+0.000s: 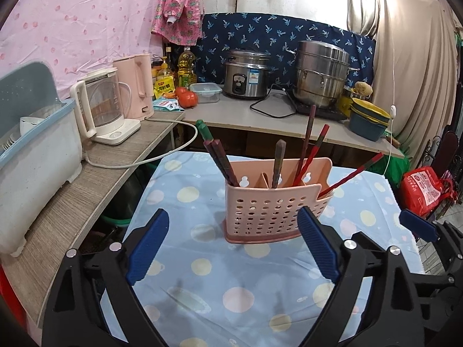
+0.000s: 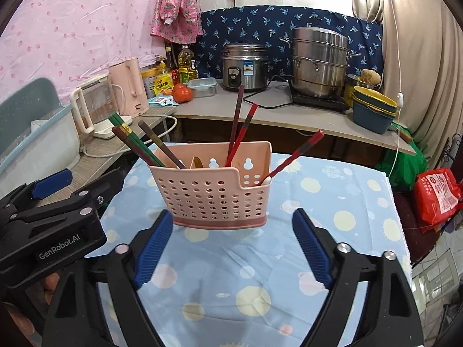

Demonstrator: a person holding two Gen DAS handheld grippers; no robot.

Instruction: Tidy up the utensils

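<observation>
Home kitchen: rice cooker (image 1: pixel 246 78), steamer pot (image 1: pixel 322 75), kettle (image 1: pixel 101 107).

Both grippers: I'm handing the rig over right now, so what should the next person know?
Left gripper: open, empty, short of the pink utensil holder.
Right gripper: open, empty, also facing it.
The holder stands upright on the dotted blue cloth.
Done: chopsticks stand in its compartments; none lie on the cloth.
Left: no loose utensils are in view. One red chopstick leans far out of the low side pocket; perhaps straighten it.

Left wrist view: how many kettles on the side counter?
2. A clear glass kettle stands on a white base on the side counter. A pink kettle is just behind it. Clutter farther back could hide others.
</observation>
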